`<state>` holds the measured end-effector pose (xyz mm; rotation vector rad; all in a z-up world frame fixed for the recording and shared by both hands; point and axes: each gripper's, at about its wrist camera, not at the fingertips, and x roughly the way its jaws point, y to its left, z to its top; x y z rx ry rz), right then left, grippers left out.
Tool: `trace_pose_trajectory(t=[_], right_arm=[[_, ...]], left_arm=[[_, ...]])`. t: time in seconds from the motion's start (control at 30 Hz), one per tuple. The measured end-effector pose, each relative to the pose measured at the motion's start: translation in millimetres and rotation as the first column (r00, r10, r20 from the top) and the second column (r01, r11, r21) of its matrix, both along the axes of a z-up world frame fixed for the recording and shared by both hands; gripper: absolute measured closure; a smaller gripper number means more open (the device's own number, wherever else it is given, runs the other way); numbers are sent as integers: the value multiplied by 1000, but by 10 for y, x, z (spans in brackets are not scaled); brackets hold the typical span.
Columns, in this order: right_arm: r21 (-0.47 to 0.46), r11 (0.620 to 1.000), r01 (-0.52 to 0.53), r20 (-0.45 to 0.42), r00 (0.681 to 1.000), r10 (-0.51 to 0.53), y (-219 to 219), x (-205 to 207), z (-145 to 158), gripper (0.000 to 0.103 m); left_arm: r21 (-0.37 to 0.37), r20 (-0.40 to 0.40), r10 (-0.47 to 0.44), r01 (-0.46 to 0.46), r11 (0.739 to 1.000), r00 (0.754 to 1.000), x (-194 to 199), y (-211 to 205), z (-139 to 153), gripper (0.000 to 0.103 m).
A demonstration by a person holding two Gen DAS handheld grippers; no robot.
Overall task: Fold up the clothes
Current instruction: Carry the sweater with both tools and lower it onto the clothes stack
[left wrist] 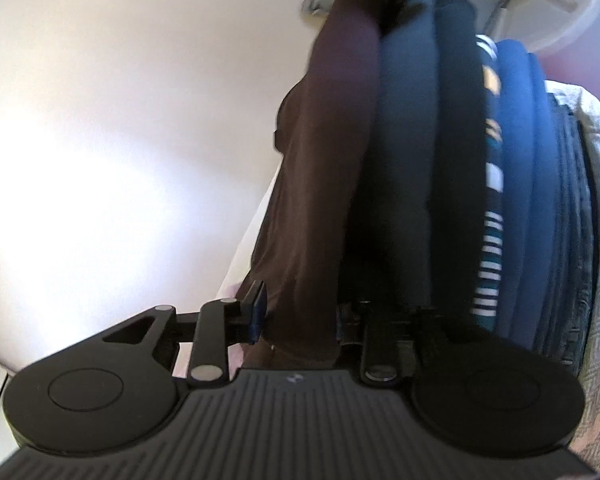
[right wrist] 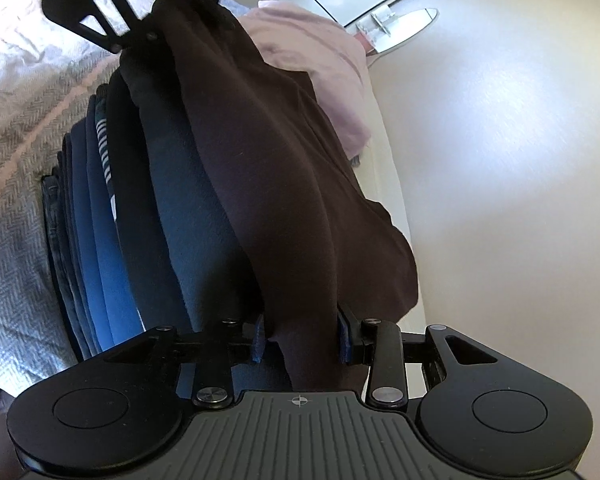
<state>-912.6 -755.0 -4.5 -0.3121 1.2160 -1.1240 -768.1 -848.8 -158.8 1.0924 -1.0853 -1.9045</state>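
Right in front of the right gripper [right wrist: 302, 340], its two blue pads sit on either side of a fold of the dark brown garment [right wrist: 284, 168]. The pads press on the cloth, so this claw is gripping it.

The left gripper [left wrist: 300, 320] also has the brown garment [left wrist: 320, 184] between its fingers. The left blue pad [left wrist: 257, 312] shows beside the cloth, but the other pad is lost in shadow, so I cannot tell if this claw is pinching or loose.

The brown garment lies on top of a stack of folded clothes [right wrist: 100, 216]. From the side, the folded edges of the stack line up in rows: dark blue, bright blue, and one striped piece [left wrist: 490, 256].

The stack rests on a grey blanket [right wrist: 12, 208] with a zigzag weave. A pink cloth [right wrist: 320, 56] lies further off, past the brown garment.

Beyond the stack, each view shows the far gripper holding the other end of the brown garment.

On the open side there is a wide, bare, pale floor [right wrist: 500, 140].
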Motion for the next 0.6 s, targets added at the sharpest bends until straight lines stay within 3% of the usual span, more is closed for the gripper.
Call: trace_pose_trajectory(t=[0.13,0.2,0.37,0.5,0.6], right_arm=[[21,1000,20,48,999,-21,-22,-73,21,68],[41,998,39,95,995,-43,-52,-115,67,76],[49,999,17,110,994,-22,183,148,213,78],[44,999,22,108,994,-26,204,182,24,78],[39,998,39,101,994,-43,131,126,68,77]], left_arm=[[46,-25,19,-18,999,1000,7,-151,-26,90],[52,-31,30,-28,998,999,19,-215,-8,90],[89,-38,96,-92,992,995,95,-458,-34,91],[73,-15,68,-67,995,998,32,-503,-119,92],[74,-26,76,-74,995,997,-35,-588,-79,92]])
